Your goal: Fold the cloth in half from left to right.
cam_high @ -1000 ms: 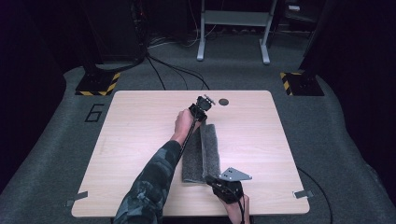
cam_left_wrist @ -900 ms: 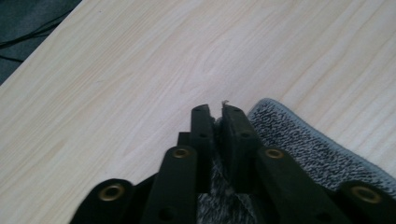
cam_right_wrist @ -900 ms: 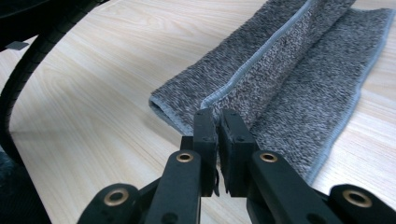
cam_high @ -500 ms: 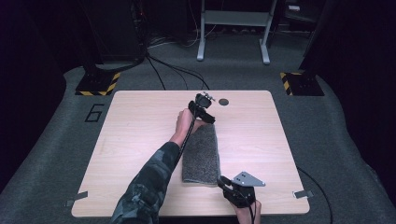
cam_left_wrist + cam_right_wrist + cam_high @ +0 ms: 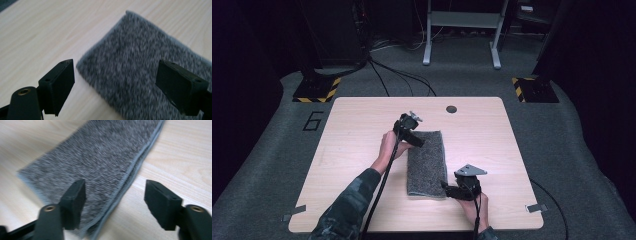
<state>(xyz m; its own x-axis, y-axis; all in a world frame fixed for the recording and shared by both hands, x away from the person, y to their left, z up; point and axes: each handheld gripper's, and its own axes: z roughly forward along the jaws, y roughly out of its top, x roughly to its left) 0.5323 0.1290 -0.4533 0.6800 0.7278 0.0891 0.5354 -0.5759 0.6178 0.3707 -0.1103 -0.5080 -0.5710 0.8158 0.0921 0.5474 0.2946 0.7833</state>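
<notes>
The work in hand looks like folding a grey towel [image 5: 427,162], which lies flat on the table [image 5: 362,120] as a long folded strip. Both grippers hold nothing, their jaws spread wide. The left gripper [image 5: 418,143] hovers at the strip's far end, with a towel corner just ahead between its jaws in the left gripper view. The right gripper [image 5: 445,188] sits at the near end; in its own view the towel's layered edge [image 5: 130,173] (several hems stacked) runs up between its jaws. I judge the next move to be another fold: each gripper would need to lower onto its end, pinch all layers, and lift together.
</notes>
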